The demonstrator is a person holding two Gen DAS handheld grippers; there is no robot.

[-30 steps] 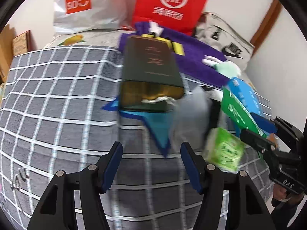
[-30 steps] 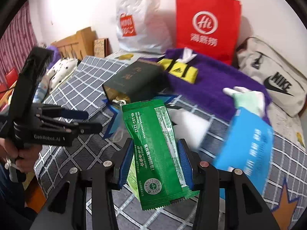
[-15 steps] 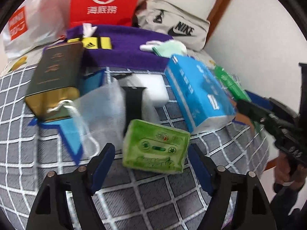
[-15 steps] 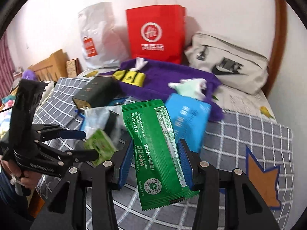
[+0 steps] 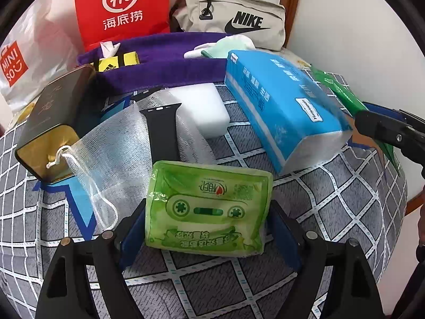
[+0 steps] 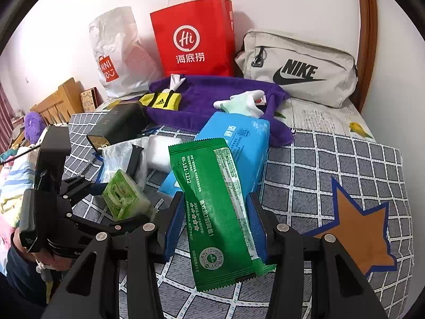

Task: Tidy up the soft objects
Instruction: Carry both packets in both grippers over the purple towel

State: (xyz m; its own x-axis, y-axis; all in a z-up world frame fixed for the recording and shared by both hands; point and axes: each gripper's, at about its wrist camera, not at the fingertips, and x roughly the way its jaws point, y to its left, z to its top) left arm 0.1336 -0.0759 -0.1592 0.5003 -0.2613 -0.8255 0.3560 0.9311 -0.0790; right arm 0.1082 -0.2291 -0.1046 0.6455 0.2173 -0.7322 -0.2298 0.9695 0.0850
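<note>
My left gripper (image 5: pixel 207 228) stands around a light green tissue pack (image 5: pixel 209 207) on the checked bed cover; its blue pads touch both sides of the pack. The pack also shows in the right wrist view (image 6: pixel 123 195) between the left gripper's fingers. My right gripper (image 6: pixel 216 223) is shut on a dark green wipes packet (image 6: pixel 217 212) and holds it above the bed. A blue tissue pack (image 5: pixel 281 103) lies just beyond, also in the right wrist view (image 6: pixel 239 135). A purple towel (image 6: pixel 212 93) with a yellow sock (image 6: pixel 160 101) and white gloves (image 6: pixel 244 103) lies further back.
A dark tin box (image 5: pixel 53 117), a clear drawstring bag (image 5: pixel 111 148) with a black watch strap (image 5: pixel 162 133) and a white sponge block (image 5: pixel 204 109) lie left of the blue pack. A red paper bag (image 6: pixel 194 40), a white plastic bag (image 6: pixel 117 53) and a Nike pouch (image 6: pixel 297 69) stand by the wall.
My left gripper swung right and moved in until the light green pack sits between its fingers. My right gripper kept the dark green packet and turned toward the wall.
</note>
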